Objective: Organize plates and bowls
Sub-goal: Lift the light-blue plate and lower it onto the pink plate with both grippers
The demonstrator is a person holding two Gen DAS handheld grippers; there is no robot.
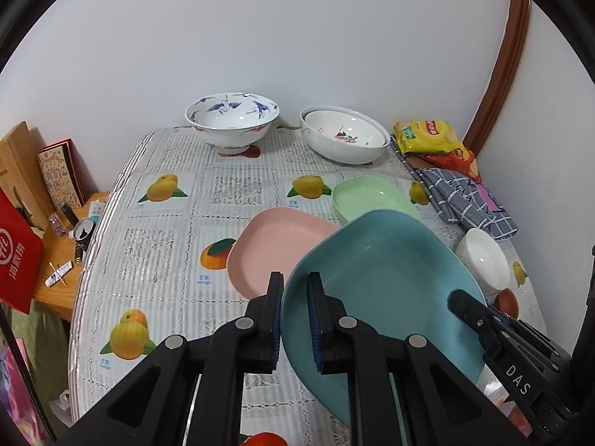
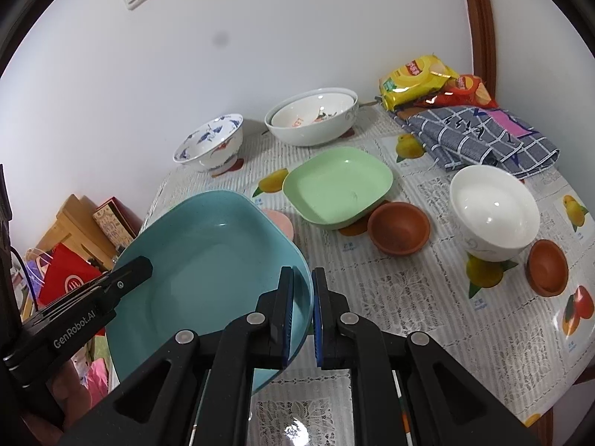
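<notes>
Here the left gripper (image 1: 295, 282) has its two fingers clamped on the left rim of the blue plate (image 1: 386, 290), one blue-padded finger outside the rim and the other inside the dish, so the edge runs up between them. The right gripper (image 2: 303, 278) is clamped on the opposite rim of the same plate in the same way, its left finger inside the dish and its right finger outside, the rim pinched between the pads. The plate is thus held at both sides and tilted above the table (image 1: 167, 223), which wears a fruit-print cloth. Just beyond and beneath its far edge lies the pink plate (image 1: 275, 245), partly hidden by the blue one. Beside that, further back, sits the green plate (image 2: 334, 186). Near the green plate's right corner stands a small brown bowl (image 2: 399, 230), then a plain white bowl (image 2: 494, 212) and a second small brown bowl (image 2: 546, 265) just beside it. Along the wall stand a blue-patterned bowl (image 1: 232, 120) and a stack of white bowls (image 1: 344, 137), with snack bags (image 1: 427, 137) and a folded checked cloth (image 2: 479, 133) at the right.
</notes>
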